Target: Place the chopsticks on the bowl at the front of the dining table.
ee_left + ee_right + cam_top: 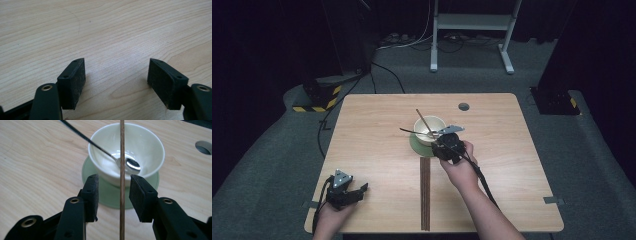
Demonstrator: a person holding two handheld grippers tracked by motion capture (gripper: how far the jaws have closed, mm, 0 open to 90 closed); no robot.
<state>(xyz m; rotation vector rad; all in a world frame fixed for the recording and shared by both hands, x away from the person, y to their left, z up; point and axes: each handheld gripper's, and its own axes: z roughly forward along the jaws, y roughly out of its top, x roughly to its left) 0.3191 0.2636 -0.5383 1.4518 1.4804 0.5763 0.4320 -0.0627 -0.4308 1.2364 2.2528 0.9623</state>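
Hovering just near of the bowl (130,147), the right gripper (113,195) has its jaws parted, with a brown chopstick (122,182) standing between the pads and touching neither. The chopstick leans over the bowl's rim. A spoon (130,164) rests in the white bowl, which sits on a green saucer (100,187) at the middle of the table (372,130). Two more chopsticks (425,195) lie flat nearer the person. At the table's near left corner, the left gripper (116,80) is wide open over bare wood.
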